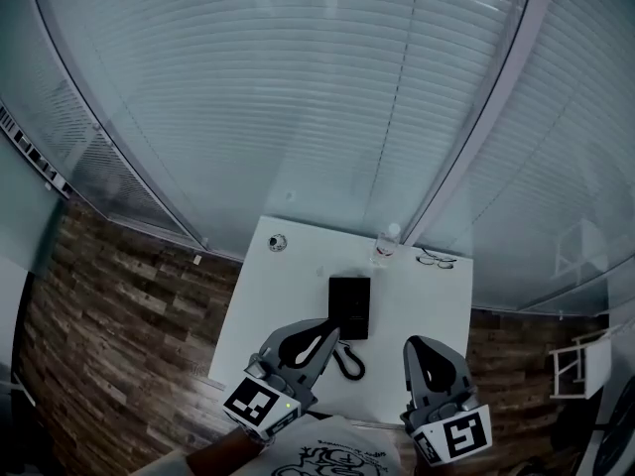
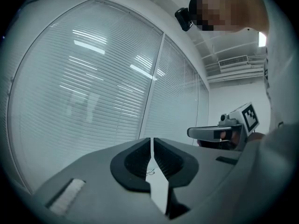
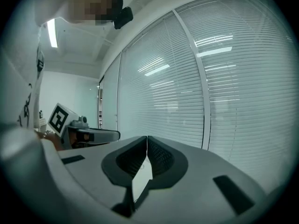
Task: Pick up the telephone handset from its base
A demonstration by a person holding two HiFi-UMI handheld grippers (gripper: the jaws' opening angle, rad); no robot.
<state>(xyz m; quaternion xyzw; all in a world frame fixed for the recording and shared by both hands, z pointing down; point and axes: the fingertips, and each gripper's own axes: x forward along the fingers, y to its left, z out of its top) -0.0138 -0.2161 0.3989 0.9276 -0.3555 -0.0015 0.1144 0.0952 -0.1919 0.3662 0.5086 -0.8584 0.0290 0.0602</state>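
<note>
The black telephone [image 1: 349, 306] lay at the middle of the white table [image 1: 293, 286], a dark block in which handset and base could not be told apart from the head view; its coiled cord [image 1: 349, 363] looped off the near end toward 6 o'clock.

From the telephone, the left gripper [image 1: 330, 335] hung at 7 o'clock over the table's near edge, apart from the set, its nose aimed toward 1 o'clock beside the cord; the marker cube [image 1: 260, 405] rode at its rear, above a bare forearm [image 1: 230, 451] entering from the bottom of the frame. Its jaws stood pressed together with nothing between them.

The right gripper [image 1: 418, 348] hung at 4 o'clock from the telephone, well apart from it, its nose tipped toward 11 o'clock; its jaws likewise met at the tips and held nothing. Each gripper view showed the other gripper held roughly level alongside, both facing the slatted blinds.

Farther out, a clear bottle [image 1: 387, 243] stood at 1 o'clock from the telephone near the far edge; a pair of glasses [image 1: 435, 259] lay at 2 o'clock; a small round object [image 1: 278, 242] sat at 11 o'clock near the far left corner. A printed white shirt [image 1: 327, 454] filled the bottom centre; wood-plank flooring [image 1: 129, 315] flanked the table, and a glass wall with blinds [image 1: 298, 97] rose behind it.
</note>
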